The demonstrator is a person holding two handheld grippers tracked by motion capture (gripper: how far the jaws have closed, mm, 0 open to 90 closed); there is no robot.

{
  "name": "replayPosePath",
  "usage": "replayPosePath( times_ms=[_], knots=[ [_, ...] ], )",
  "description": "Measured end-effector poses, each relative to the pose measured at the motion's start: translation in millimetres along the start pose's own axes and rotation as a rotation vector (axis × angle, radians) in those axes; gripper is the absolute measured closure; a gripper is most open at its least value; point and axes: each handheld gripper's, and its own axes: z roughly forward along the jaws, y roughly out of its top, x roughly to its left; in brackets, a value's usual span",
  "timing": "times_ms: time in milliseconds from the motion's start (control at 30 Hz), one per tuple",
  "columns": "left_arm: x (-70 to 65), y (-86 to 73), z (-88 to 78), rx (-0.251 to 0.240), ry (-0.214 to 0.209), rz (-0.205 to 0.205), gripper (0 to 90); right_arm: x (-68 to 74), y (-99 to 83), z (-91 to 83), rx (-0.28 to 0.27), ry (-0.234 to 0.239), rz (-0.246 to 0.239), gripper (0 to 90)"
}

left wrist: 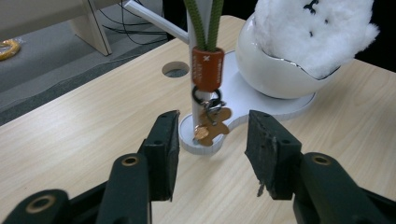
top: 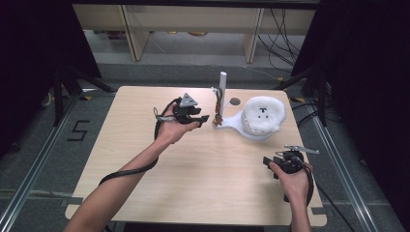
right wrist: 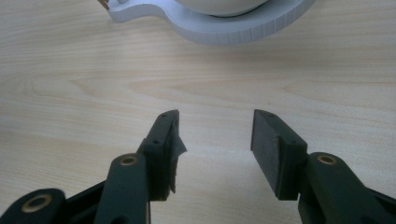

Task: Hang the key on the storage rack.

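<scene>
A white stand (top: 232, 124) sits at the back middle of the wooden table (top: 145, 159), with an upright post (top: 223, 84) and a bowl (left wrist: 266, 70) holding a white fluffy plush (top: 262, 113). From the post hangs a green lanyard with an orange tag (left wrist: 208, 70) and a gingerbread-shaped charm (left wrist: 212, 125). My left gripper (top: 205, 119) is open just left of the post; in the left gripper view its jaws (left wrist: 212, 140) stand either side of the charm, a little short of it and touching nothing. My right gripper (top: 269, 162) is open over bare table at the front right (right wrist: 215, 140), with the stand's base (right wrist: 233, 30) ahead.
A round hole (top: 235, 101) pierces the tabletop behind the stand. Beyond the far edge are wooden furniture legs (top: 135, 38) and cables on the floor (top: 283, 43). Dark frames flank the table on both sides.
</scene>
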Motion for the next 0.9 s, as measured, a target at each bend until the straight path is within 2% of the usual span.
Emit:
replayPosePath(
  times_ms=[100,133,167,233,300,600,667,800,833,867,900],
  knots=[
    [1.9,-1.6,-5.2,0.008,-0.007,0.010,51.7,0.0,0.0,0.4,0.003,0.003,-0.007,52.8],
    [2.1,-2.4,-7.1,0.004,-0.004,0.010,51.3,-2.3,0.6,0.2,-0.003,-0.005,-0.043,52.8],
    [4.0,-3.2,-10.4,0.016,0.005,0.029,50.8,-2.4,0.2,1.8,-0.008,-0.019,-0.049,52.8],
    [3.6,-5.5,-14.4,0.014,0.001,0.012,49.5,-2.3,0.1,2.1,-0.007,-0.018,-0.048,52.7],
    [5.5,-8.3,-20.3,0.033,0.001,0.027,48.7,-2.2,0.0,2.6,-0.006,-0.021,-0.046,52.7],
    [12.3,-23.2,-45.9,0.042,0.010,0.018,46.3,-1.4,0.0,2.2,-0.001,-0.022,-0.048,52.7],
    [12.7,-27.8,-51.1,0.026,0.007,0.000,46.0,-1.3,-0.1,2.9,-0.002,-0.029,-0.043,52.6],
    [16.2,-39.3,-64.4,0.040,0.014,0.008,45.5,-1.5,0.5,0.7,0.002,-0.010,-0.043,52.6],
    [16.0,-42.1,-66.9,0.036,0.016,-0.007,45.3,-1.6,0.5,0.8,0.002,-0.010,-0.042,52.6],
    [17.1,-44.6,-70.3,0.044,0.019,0.004,45.2,-1.5,0.5,0.4,0.002,-0.018,-0.044,52.6],
    [17.0,-47.0,-72.4,0.035,0.017,-0.008,45.2,-1.4,0.4,0.8,0.002,-0.016,-0.043,52.6]
  ],
)
